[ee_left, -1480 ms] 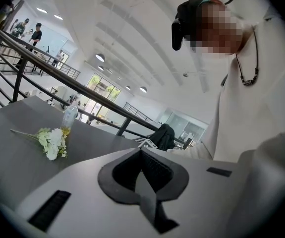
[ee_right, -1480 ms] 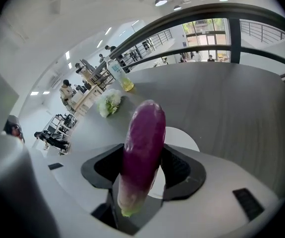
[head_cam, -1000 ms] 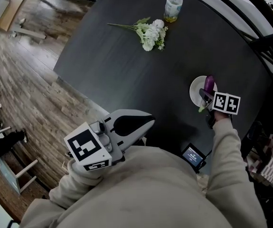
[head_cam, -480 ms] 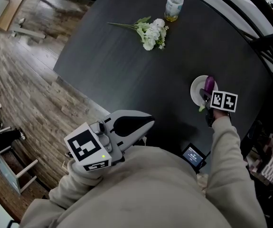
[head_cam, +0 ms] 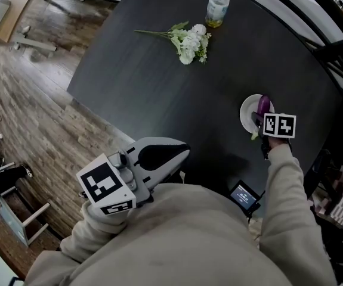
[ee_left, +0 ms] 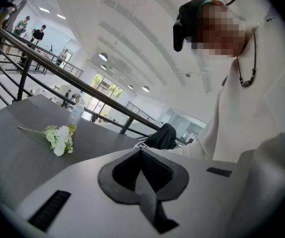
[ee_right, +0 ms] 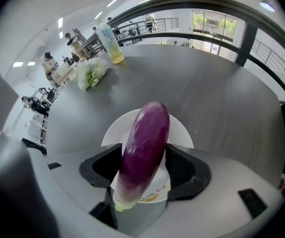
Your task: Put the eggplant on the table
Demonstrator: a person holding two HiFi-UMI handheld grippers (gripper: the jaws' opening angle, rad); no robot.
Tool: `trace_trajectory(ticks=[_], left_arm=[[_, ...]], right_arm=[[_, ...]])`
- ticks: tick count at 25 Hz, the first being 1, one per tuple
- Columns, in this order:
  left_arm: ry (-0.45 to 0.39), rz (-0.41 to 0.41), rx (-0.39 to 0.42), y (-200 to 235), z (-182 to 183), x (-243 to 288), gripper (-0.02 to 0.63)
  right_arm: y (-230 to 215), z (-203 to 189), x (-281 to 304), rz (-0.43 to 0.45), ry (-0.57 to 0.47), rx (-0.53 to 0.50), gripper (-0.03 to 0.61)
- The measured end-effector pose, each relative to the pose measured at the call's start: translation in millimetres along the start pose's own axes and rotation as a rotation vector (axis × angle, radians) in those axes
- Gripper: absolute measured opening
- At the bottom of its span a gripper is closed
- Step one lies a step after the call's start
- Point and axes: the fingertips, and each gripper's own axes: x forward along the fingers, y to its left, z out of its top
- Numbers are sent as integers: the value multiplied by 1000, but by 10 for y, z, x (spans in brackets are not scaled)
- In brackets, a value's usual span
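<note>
A purple eggplant with a green stem end lies across a small white plate near the right edge of the dark table. My right gripper points steeply down over it. In the right gripper view the eggplant runs lengthwise between the two black pads, which sit close along its sides while the jaws are opening; the plate shows beneath. My left gripper is held near the person's chest, off the table's near edge. Its jaws meet with nothing between them.
A bunch of white flowers and a plastic bottle lie at the far side of the table. A small device with a lit screen sits at the near table edge beside the right sleeve. Wooden floor lies to the left.
The right gripper has rolled slightly over the plate, barely shifting. The eggplant has stayed on the plate. The left gripper has sunk a touch toward the lower left.
</note>
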Motion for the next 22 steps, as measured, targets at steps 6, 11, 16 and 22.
trace_trajectory(ticks=[6, 11, 16, 22], left_arm=[[-24, 33, -11, 157, 75, -136, 5], [-26, 32, -12, 152, 74, -181, 5], [-34, 16, -15, 136, 93, -231, 5], [-28, -21, 18, 81, 148, -202, 5]], right_arm=[[49, 78, -46, -17, -13, -50, 279], [59, 50, -85, -7, -6, -29, 279], [77, 73, -201, 0, -26, -3, 279], [80, 68, -458, -14, -74, 18, 279]])
